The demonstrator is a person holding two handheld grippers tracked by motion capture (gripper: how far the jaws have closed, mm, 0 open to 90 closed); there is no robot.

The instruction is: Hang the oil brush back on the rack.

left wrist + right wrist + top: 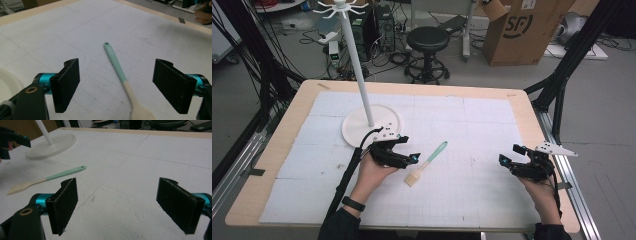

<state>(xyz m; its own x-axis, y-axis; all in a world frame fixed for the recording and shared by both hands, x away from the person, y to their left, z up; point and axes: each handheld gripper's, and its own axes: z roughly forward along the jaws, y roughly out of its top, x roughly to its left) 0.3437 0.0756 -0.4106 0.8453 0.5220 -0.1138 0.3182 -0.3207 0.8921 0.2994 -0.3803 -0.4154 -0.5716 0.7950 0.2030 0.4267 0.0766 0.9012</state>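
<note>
Left gripper (407, 148), jaws apart, sits just beside the brush (426, 164) lying flat mid-table. The thin handle could skid or pivot away if one pad touches first. Right gripper (510, 154) hangs apart too, empty.

Black tool (395, 150), teal accents, dark sleeves

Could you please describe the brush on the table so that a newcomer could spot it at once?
Start at the white stand with its tall pole and round base on the gridded mat. Just right of the base, beside the left gripper, lies the brush. It alone has a mint-green handle and a cream head.
</note>
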